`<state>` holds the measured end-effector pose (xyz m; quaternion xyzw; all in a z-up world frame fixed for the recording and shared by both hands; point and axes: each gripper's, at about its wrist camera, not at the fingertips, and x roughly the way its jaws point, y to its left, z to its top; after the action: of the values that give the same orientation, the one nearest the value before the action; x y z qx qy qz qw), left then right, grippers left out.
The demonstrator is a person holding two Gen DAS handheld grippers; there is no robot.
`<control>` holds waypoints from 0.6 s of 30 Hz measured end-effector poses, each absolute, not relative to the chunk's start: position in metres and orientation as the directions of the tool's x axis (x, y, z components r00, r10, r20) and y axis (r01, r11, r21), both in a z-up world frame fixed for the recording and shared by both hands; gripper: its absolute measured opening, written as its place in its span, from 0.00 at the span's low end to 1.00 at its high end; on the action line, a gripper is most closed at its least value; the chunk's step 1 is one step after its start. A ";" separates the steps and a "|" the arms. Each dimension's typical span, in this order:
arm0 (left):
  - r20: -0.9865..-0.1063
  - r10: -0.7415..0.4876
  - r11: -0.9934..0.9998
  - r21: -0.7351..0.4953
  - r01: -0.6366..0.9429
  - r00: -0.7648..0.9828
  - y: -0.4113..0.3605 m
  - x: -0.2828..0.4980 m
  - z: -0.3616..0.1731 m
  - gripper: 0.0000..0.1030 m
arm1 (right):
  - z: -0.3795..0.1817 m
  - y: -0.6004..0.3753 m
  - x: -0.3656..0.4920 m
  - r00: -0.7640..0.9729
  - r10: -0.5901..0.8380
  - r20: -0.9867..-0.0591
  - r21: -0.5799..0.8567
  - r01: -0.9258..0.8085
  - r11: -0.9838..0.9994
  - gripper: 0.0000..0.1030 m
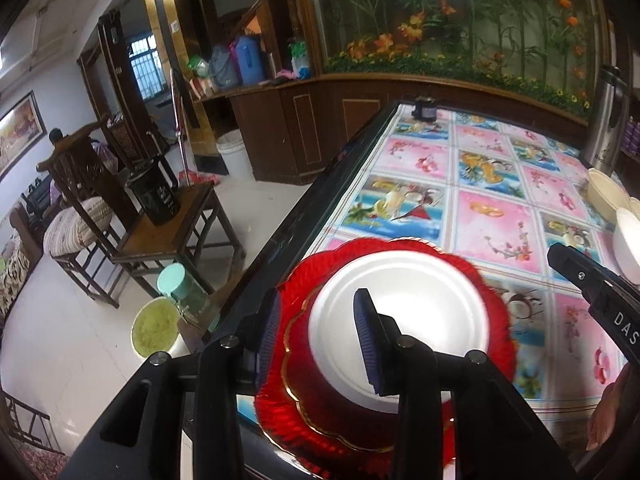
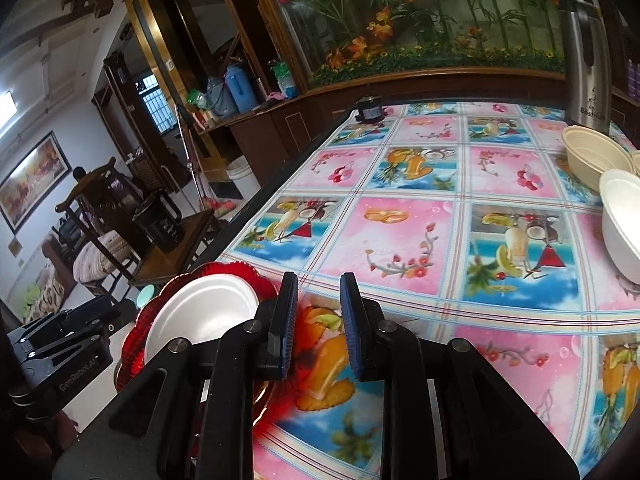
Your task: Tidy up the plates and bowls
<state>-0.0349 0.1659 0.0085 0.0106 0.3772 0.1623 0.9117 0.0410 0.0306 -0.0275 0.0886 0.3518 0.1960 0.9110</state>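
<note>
A white foam plate (image 1: pixel 400 312) lies on a red scalloped glass plate (image 1: pixel 496 308) at the table's near left corner. My left gripper (image 1: pixel 316 332) is open, its fingers straddling the near left rims of both plates without clamping them. In the right wrist view the same white plate (image 2: pixel 200 312) and red plate (image 2: pixel 140 320) sit at the lower left. My right gripper (image 2: pixel 318 320) is open and empty over the tablecloth, just right of the plates. A white bowl (image 2: pixel 624 224) and a cream bowl (image 2: pixel 592 160) stand at the right edge.
The table (image 2: pixel 420 216) wears a pink and blue picture cloth. A steel thermos (image 2: pixel 588 60) stands at the far right and a small dark jar (image 2: pixel 370 110) at the far edge. Left of the table are a wooden chair, a side table (image 1: pixel 168 232) and a floor basin (image 1: pixel 156 328).
</note>
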 end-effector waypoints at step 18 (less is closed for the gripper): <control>-0.686 0.083 0.994 0.110 -0.011 0.723 0.029 -0.004 0.039 0.59 | 0.007 -0.120 0.016 0.805 0.331 -0.493 0.379 -0.145 0.914 0.21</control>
<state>-0.0036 0.0288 0.0386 0.0489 0.3713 0.0255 0.9269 0.0157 -0.1202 0.0075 0.1635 0.2856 0.1272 0.9357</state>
